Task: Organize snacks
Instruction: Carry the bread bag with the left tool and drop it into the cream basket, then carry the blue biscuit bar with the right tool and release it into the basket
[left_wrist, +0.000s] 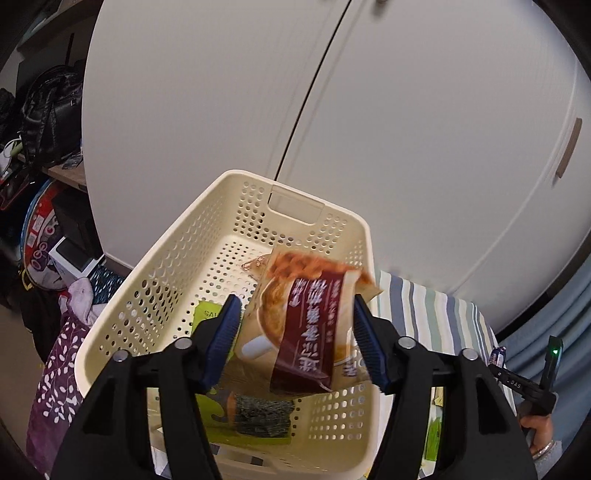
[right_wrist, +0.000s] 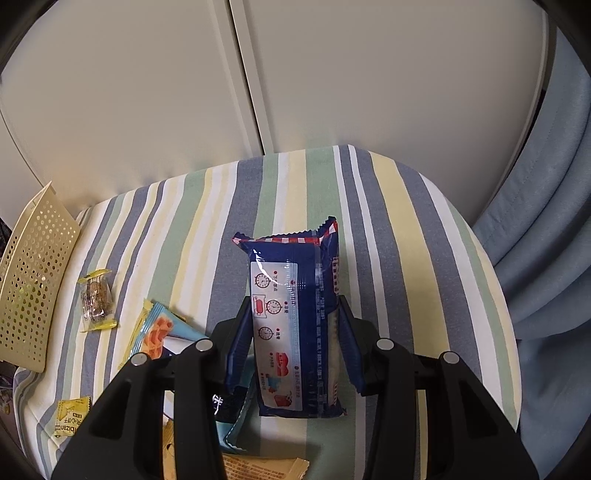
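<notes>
**Ben:** Black arms and blue fingers (left_wrist: 221, 332) come first, right up close. That is the left gripper (left_wrist: 295, 300). What sits between its fingers?

**Mia:** A brown snack bag (left_wrist: 306, 332) with a picture of a bowl on it. It is blurry. The fingers stand far apart, one on each side of it. I cannot tell if they hold it or not.

**Ben:** Where is the bag?

**Mia:** Over the cream basket (left_wrist: 177, 266) with all the little holes. Down at 6 o'clock, inside the basket, lie a green pack (left_wrist: 207, 314) and a dark pack (left_wrist: 258, 410).

**Ben:** And the other view?

**Mia:** The right gripper (right_wrist: 293, 301) squeezes a blue snack pack (right_wrist: 291, 314). Its fingers press on both long sides. The pack points up to 12 o'clock, over the striped cloth (right_wrist: 406, 240).

**Ben:** More snacks?

**Mia:** Yes. At 9 o'clock lies a clear sweet with yellow ends (right_wrist: 96, 299). Just beside the left finger lies an orange and blue pack (right_wrist: 159, 332). At 8 o'clock lies a yellow pack (right_wrist: 70, 417). The basket side shows at 9 o'clock, at the cloth's edge.

**Ben:** What is behind?

**Mia:** White cupboard doors (left_wrist: 221, 92) at 12 o'clock and a blue curtain (right_wrist: 546, 258) at 3 o'clock.
</notes>
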